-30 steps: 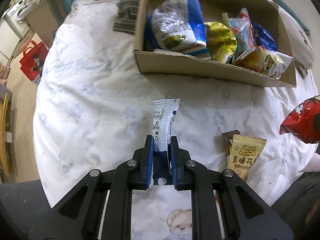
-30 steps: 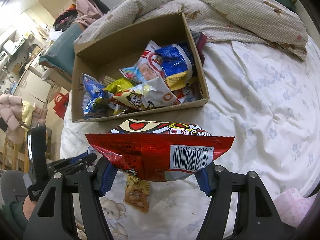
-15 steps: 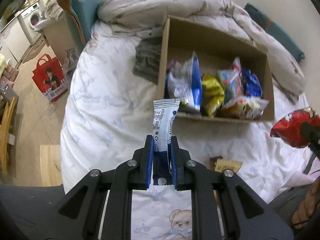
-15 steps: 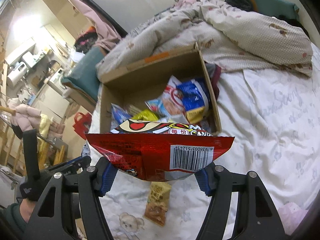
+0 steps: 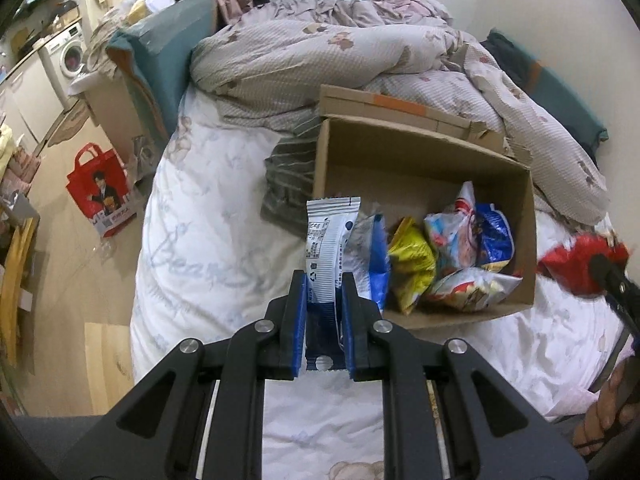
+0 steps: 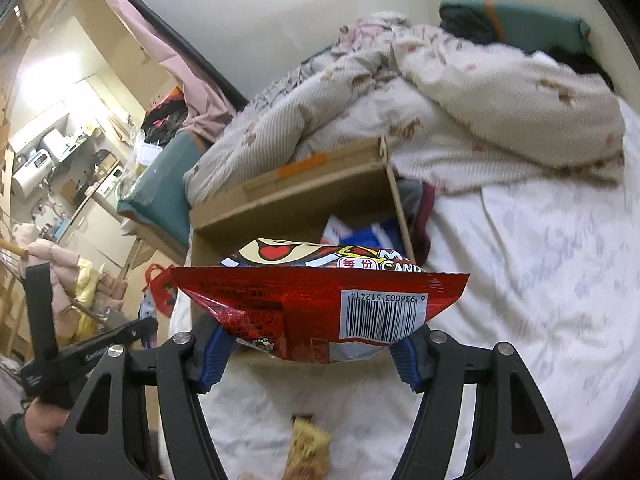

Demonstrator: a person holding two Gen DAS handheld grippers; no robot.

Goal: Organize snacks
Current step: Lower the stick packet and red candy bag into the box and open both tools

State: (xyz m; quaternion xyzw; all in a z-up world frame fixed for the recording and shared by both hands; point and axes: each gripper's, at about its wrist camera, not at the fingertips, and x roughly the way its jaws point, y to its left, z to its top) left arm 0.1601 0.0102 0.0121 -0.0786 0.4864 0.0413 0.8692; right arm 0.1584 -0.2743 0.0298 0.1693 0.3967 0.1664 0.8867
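Note:
My left gripper (image 5: 324,292) is shut on a white and blue snack packet (image 5: 330,240), held upright above the bed, just left of the cardboard box (image 5: 420,148). The box holds several snack bags, among them a yellow bag (image 5: 412,264). My right gripper (image 6: 310,344) is shut on a red candy bag (image 6: 320,304), held in the air in front of the cardboard box (image 6: 296,188). The red bag also shows at the right edge of the left wrist view (image 5: 576,264). A yellow snack packet (image 6: 308,452) lies on the sheet below the right gripper.
The box stands on a white bed sheet (image 5: 208,240) against a rumpled quilt (image 5: 360,52). A folded striped cloth (image 5: 286,184) lies left of the box. A red shopping bag (image 5: 102,188) stands on the floor left of the bed.
Both grippers have risen and pulled back from the bed with their snacks still held. The box now looks farther and lower in both views.

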